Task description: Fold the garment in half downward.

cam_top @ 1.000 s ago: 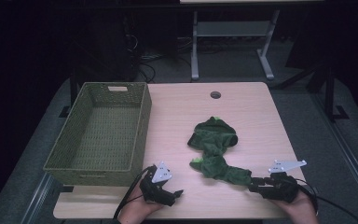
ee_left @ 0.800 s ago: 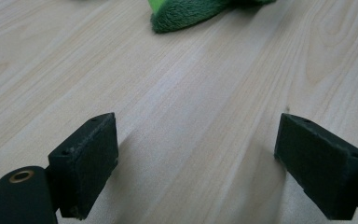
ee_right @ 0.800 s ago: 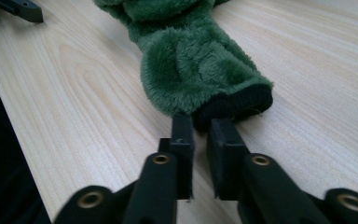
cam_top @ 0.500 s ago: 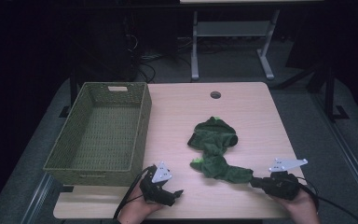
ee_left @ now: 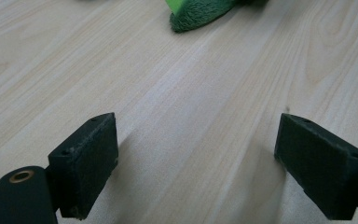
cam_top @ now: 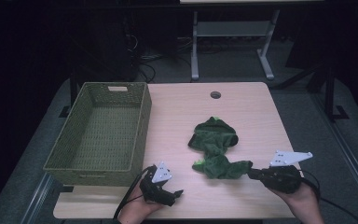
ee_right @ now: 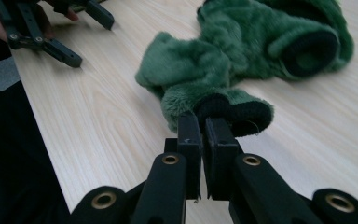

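Since a second ago your right gripper (ee_right: 204, 122) has clamped on the dark cuff of the green plush garment (cam_top: 216, 151) lying mid-table and begun lifting. It's light, floppy; hold the cuff. Your left gripper (ee_left: 196, 154) rests spread wide.

I work at a pale wooden table (cam_top: 242, 112) with a round cable hole (cam_top: 215, 94) near its far edge. Beyond it the room is dark (grey floor (cam_top: 303, 93), tangled cables (cam_top: 154, 60)), and a grey metal stand (cam_top: 233, 32) sits behind.
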Demonstrator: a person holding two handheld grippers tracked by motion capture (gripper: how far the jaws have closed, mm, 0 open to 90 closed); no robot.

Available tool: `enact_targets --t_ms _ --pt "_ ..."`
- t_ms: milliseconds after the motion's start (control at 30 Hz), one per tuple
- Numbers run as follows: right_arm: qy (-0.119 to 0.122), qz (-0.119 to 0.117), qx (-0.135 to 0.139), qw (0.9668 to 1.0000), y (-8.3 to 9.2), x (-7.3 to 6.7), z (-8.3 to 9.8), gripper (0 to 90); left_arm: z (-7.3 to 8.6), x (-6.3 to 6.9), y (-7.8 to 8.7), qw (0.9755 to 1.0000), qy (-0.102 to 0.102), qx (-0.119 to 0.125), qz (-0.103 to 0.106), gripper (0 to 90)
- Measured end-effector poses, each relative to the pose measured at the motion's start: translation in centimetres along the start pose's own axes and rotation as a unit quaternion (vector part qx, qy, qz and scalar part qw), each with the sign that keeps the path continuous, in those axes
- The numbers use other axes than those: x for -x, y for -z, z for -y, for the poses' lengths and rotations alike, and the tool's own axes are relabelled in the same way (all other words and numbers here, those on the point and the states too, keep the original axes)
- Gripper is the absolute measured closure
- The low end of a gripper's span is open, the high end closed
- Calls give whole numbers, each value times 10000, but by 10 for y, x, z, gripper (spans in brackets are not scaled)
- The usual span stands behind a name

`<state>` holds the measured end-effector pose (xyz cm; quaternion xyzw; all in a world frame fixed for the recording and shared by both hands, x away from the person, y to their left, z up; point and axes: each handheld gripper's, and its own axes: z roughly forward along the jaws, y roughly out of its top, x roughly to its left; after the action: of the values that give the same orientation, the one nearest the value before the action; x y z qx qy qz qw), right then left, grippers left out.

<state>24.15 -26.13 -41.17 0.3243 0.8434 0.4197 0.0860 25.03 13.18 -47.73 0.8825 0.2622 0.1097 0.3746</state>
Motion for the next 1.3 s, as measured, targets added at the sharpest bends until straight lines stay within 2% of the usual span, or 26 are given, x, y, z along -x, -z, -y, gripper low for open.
enact_targets --t_ms 233,500,733,967,1067,1133,1167,1200,1300 --pt "251 -204 -56 9995 -16 -8 -20 863 0 0 0 10000 14 13 -4 128" --pt "570 -475 -131 9972 -44 -12 -43 862 0 0 0 10000 2 12 -9 128" --pt "626 -692 -195 9954 -69 -15 -59 861 0 0 0 10000 0 13 -9 127" --pt "563 -840 -301 9944 -94 -13 -66 837 0 0 0 10000 2 14 -9 128" --pt "495 -873 -249 9946 -99 -12 -68 760 0 0 0 10000 11 15 -5 128" --pt "459 -854 -172 9951 -97 -11 -71 746 0 0 0 10000 1 14 -9 127" --pt "448 -838 -118 9954 -96 -11 -73 749 0 0 0 10000 1 14 -10 127" --pt "453 -760 -22 9961 -93 -10 -75 793 0 0 0 10000 1 15 -9 127" --pt "286 -535 201 9980 -86 -4 -80 873 0 0 0 10000 -1 14 -10 127"
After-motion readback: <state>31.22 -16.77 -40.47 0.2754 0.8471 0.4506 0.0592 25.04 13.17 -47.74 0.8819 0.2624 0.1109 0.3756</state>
